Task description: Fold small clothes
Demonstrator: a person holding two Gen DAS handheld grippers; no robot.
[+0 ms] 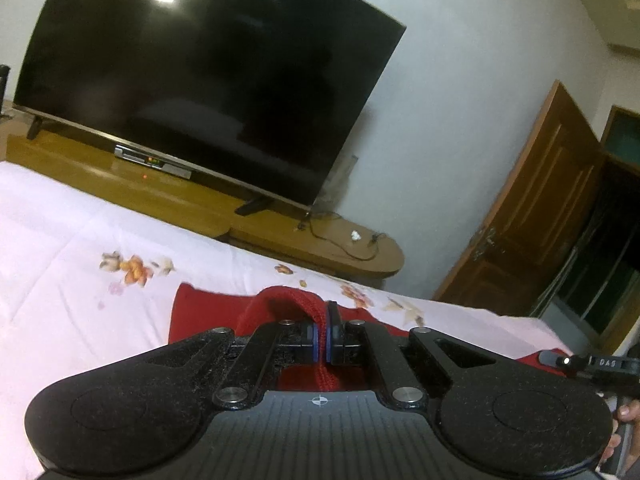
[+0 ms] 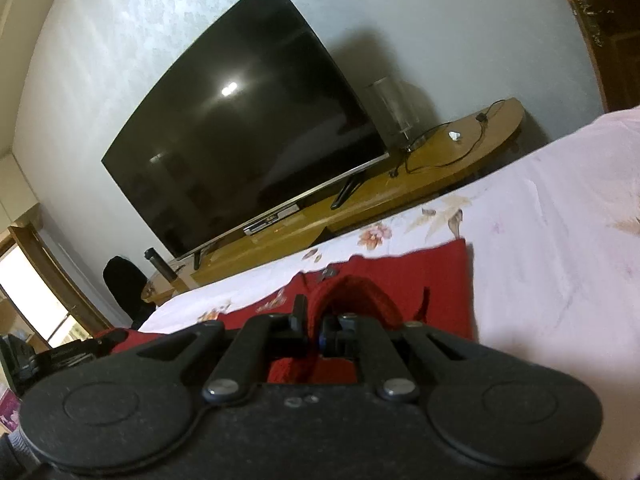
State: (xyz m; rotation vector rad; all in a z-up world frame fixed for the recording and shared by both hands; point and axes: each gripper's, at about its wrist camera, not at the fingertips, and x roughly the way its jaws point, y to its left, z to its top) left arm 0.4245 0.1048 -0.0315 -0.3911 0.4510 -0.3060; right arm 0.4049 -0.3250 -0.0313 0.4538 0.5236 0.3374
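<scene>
Over floral bedsheet [image 1: 60, 240], both grippers [image 1: 322, 336] [image 2: 314, 330], tilted slightly downward, pinch red garment [image 1: 192, 308] [image 2: 432, 276].

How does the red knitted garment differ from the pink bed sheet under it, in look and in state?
The red garment is plain and knitted; the pink sheet is smooth with printed flowers. The garment is small and covers only part of the bed; the sheet spreads across it. The garment's edge is pinched up by the left gripper and right gripper; the sheet lies ungripped. Both are soft fabric.
</scene>
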